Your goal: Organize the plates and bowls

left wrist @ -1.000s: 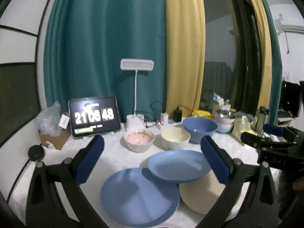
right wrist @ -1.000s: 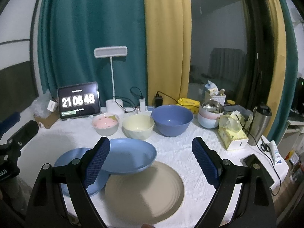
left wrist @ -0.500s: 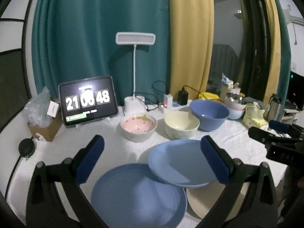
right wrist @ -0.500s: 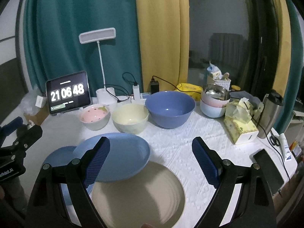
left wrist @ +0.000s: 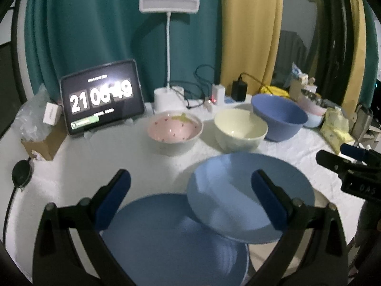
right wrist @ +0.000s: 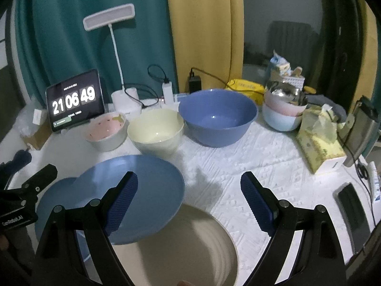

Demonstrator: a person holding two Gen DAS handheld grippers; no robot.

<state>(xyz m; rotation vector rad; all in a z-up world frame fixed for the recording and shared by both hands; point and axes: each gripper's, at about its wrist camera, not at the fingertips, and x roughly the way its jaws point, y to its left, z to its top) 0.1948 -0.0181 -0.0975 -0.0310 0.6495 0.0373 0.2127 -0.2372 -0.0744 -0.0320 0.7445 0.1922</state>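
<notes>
Three plates overlap at the table's near edge: a large blue plate (left wrist: 171,243), a lighter blue plate (left wrist: 228,190) resting over it and over a beige plate (right wrist: 181,245). Behind them stand a pink strawberry bowl (left wrist: 175,131), a cream bowl (left wrist: 240,131) and a big blue bowl (left wrist: 278,119). My left gripper (left wrist: 190,200) hovers open above the two blue plates, holding nothing. My right gripper (right wrist: 189,202) is open over the beige plate and the lighter blue plate (right wrist: 140,190), also empty.
A tablet clock (left wrist: 102,100) and a white desk lamp (left wrist: 169,95) stand at the back. Stacked small bowls (right wrist: 283,112), a tissue box (right wrist: 319,147), a steel flask (right wrist: 362,128) and a phone (right wrist: 352,207) crowd the right side. A cardboard box (left wrist: 42,140) sits far left.
Both grippers have moved forward and lower toward the plates, so the bowls and plates look larger. Nothing on the table has shifted; the clock reads one second later.
</notes>
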